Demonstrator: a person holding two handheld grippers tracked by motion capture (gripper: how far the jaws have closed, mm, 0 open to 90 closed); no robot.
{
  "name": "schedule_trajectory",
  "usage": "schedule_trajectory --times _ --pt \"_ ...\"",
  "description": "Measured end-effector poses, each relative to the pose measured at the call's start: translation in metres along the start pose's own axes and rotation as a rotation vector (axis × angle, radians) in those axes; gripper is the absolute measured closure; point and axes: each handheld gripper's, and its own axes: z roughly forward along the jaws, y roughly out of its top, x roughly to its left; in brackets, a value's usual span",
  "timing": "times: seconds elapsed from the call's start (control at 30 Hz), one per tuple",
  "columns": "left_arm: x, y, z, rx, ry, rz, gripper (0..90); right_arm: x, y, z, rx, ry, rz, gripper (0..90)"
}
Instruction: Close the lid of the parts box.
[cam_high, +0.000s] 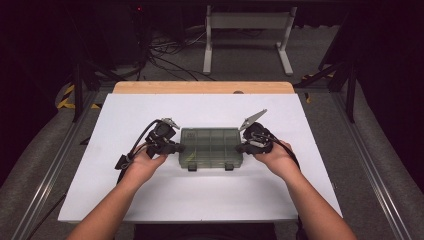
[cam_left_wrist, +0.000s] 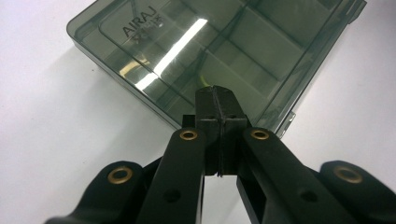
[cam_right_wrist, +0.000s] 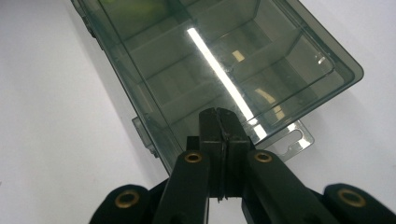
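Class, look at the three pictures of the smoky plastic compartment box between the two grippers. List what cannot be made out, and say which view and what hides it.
- Compartment box contents: high view, too small; both gripper views, tinted lid and glare.
- Box corners: left gripper view, cut off by the frame's top edge.
- Whether the shut left gripper touches the box: its own jaws hide the contact.
- Same for the right gripper.

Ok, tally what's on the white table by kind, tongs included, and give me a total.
Smoky clear compartment box: 1
Black tongs, both shut, one at each end of the box: 2 (left tongs, right tongs)
Total: 3
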Motion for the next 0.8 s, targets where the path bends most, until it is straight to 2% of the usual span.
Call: schedule_trajectory --times 0.8 --pt "-0.0017 -0.0008 0.0004 0.005 -0.023 0.015 89.7 0.0007 -0.0024 0.0008 -0.007 0.005 0.002 89.7"
